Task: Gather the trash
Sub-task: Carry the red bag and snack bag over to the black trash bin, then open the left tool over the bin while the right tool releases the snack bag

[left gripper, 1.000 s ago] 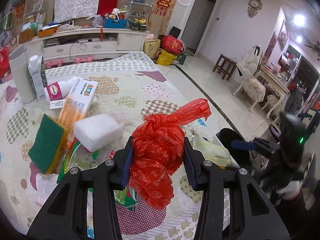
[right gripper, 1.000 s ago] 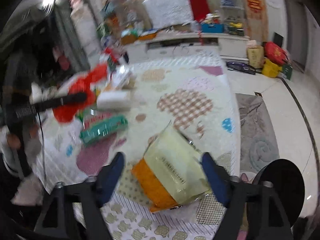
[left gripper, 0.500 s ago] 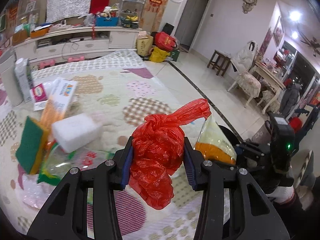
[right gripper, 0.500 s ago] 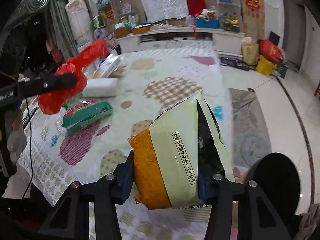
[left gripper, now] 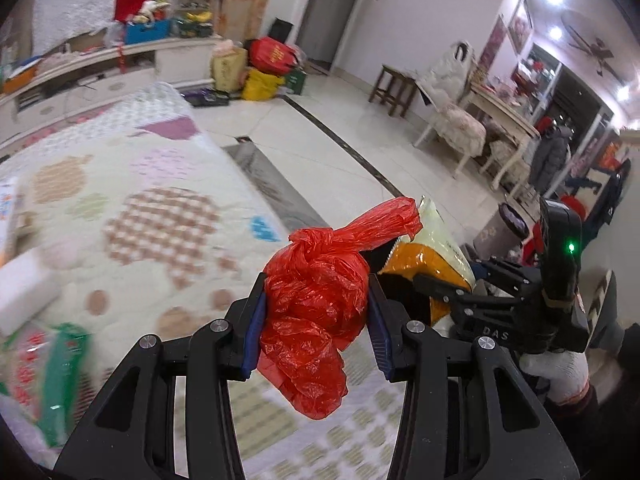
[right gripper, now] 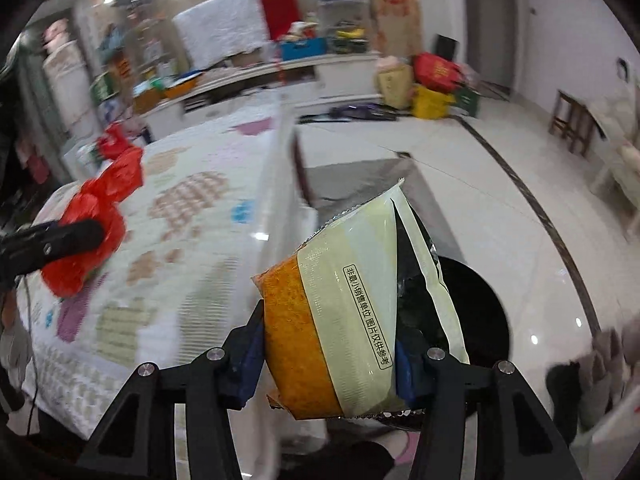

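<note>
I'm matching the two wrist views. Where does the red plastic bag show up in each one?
Left wrist: red bag sits at centre, low in the frame, clamped in the left gripper.
Right wrist: the red bag is at the left edge, mid-height, above the quilt, pinched by that same gripper seen side-on.
Shared landmark: the yellow snack packet, held by the right gripper, also appears just right of the bag in the left view.
</note>
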Demonstrator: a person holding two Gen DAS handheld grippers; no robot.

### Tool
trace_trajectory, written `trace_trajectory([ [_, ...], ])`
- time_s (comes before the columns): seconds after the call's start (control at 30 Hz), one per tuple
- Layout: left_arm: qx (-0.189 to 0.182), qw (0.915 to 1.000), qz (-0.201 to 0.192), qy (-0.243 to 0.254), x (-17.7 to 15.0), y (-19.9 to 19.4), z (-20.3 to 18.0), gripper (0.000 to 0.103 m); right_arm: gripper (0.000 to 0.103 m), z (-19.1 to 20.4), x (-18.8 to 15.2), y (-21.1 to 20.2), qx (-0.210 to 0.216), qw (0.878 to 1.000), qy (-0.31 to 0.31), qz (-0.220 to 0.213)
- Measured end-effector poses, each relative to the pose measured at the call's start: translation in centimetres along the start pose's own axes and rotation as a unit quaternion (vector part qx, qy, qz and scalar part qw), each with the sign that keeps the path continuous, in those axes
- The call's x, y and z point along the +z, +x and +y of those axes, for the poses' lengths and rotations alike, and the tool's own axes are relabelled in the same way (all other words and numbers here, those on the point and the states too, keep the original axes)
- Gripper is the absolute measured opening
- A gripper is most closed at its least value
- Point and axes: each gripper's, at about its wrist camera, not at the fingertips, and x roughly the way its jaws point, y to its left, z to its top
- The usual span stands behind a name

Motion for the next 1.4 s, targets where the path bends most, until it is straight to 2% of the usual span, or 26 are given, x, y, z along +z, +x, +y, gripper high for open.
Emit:
trace_trajectory([
  [0.3, -0.031, 0.9989, 0.035, 0.005, 0.8, 6.5, -4.2, 0.044, 0.053, -6.4, -1.3, 2.4, -0.042, 0.996, 0.066, 0.032],
  [0.43, -0.044, 0.998, 0.045, -0.003, 1.2, 8.8, -5.1, 0.044, 0.057, -8.0, -1.7, 2.9, -0.048, 0.995, 0.082, 0.039],
  [0.47, -0.053, 0.9974, 0.048, -0.009, 1.3, 9.5, -5.3, 0.044, 0.063, -8.1, -1.7, 3.0, -0.05, 0.995, 0.083, 0.038],
  [0.53, -0.067, 0.9962, 0.053, -0.017, 1.4, 10.5, -5.5, 0.047, 0.077, -8.8, -1.8, 3.0, -0.057, 0.994, 0.09, 0.037],
  [0.57, -0.071, 0.9957, 0.055, -0.02, 1.5, 11.1, -5.6, 0.048, 0.08, -9.0, -1.9, 2.9, -0.059, 0.993, 0.093, 0.036],
  [0.73, -0.091, 0.9939, 0.053, -0.032, 1.7, 12.9, -6.1, 0.066, 0.081, -10.3, -2.2, 2.4, -0.06, 0.991, 0.119, 0.023],
  [0.83, -0.11, 0.9913, 0.061, -0.038, 1.7, 13.8, -6.1, 0.067, 0.082, -10.7, -2.4, 2.2, -0.062, 0.99, 0.124, 0.02],
  [0.93, -0.107, 0.991, 0.072, -0.035, 1.6, 14.3, -5.9, 0.067, 0.083, -11.0, -2.3, 2.5, -0.062, 0.989, 0.131, 0.018],
  [1.07, -0.099, 0.9924, 0.068, -0.028, 1.5, 13.7, -5.7, 0.067, 0.083, -11.1, -2.4, 2.5, -0.056, 0.989, 0.139, 0.013],
  [1.4, -0.028, 0.9993, 0.024, -0.002, 1.0, 10.5, -5.2, 0.067, 0.083, -8.6, -2.6, 1.5, -0.048, 0.991, 0.126, 0.004],
])
